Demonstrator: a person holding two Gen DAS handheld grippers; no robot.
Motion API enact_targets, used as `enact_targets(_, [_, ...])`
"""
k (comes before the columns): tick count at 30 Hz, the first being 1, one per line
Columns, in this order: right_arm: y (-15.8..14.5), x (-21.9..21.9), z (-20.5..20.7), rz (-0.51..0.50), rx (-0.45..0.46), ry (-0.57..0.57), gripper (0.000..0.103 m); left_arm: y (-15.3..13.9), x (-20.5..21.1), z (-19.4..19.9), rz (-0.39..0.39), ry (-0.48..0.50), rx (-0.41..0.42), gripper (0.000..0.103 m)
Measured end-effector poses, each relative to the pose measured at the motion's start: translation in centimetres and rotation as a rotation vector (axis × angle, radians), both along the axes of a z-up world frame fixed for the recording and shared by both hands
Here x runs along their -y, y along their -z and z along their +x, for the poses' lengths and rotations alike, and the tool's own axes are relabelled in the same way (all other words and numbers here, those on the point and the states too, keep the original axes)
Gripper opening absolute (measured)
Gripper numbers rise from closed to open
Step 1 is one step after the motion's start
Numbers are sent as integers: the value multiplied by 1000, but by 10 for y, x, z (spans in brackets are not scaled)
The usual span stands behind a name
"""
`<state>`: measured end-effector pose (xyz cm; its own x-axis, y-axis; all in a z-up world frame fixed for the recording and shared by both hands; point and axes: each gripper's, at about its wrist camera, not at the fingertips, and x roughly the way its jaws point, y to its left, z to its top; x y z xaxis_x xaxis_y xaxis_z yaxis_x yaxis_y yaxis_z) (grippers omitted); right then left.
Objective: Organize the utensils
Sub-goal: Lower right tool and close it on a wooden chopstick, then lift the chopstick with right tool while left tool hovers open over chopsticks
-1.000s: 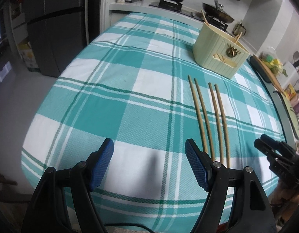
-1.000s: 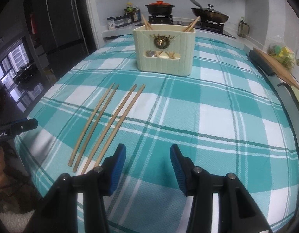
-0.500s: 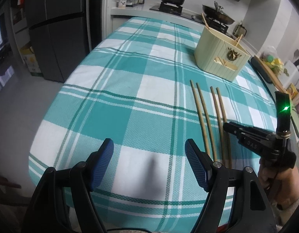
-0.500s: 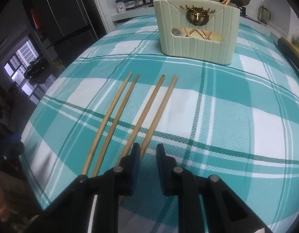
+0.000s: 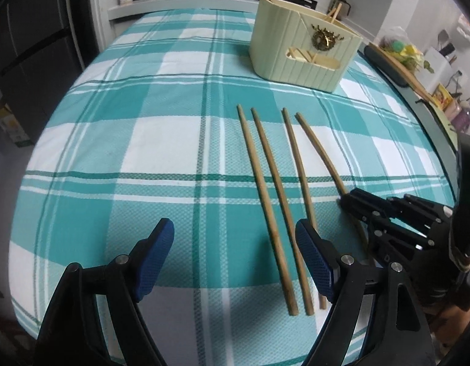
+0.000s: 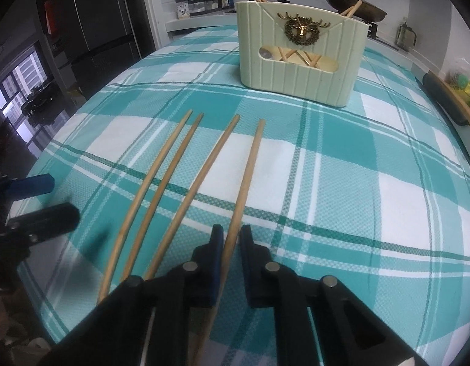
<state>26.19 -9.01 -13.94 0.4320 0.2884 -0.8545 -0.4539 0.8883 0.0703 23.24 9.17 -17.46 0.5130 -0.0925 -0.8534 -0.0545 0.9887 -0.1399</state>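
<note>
Right fingers [image 6: 253, 244] pinch the rightmost chopstick [image 6: 248, 170] (open cloth [image 6: 372, 201] beside).

Table under a teal-and-white checked tablecloth [image 5: 162, 140], 4 wooden chopsticks [image 5: 267, 195] lying side by side, cream utensil holder [image 6: 299, 58] standing beyond them

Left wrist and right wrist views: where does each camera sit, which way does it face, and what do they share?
Left wrist: on the left gripper, jaws open over the checked tablecloth; the right gripper shows at right.
Right wrist: on the right gripper, shut on the rightmost chopstick; the left gripper's fingers show at left.
Shared: four chopsticks, the cream utensil holder, the stove behind.
</note>
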Motion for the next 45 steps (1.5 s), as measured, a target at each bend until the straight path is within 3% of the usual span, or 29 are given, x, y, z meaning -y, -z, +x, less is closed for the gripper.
enact_targets(12, [2,48,-10,-26,14,104,10,25,7,24,48,-43,-48,83])
enact_targets(19, [1,78,-8,-24,-3,204,10,29,15,25,124,-36,-51,83])
enact_targets(29, [2,122,-13,-48,-15,323,10,30,2,14,138,-54,-68,84])
enact_targets(33, [1,123,-15,-56,-11,302,14,30,1,10,144,-43,-74,84])
enact_targets(38, [0,115,-15,-58,-23,234,33,29,2,11,151,-3,-89,84])
enact_targets(45, [1,118,-17,-91,-15,169,34,34,-4,16,157,-20,-105,100])
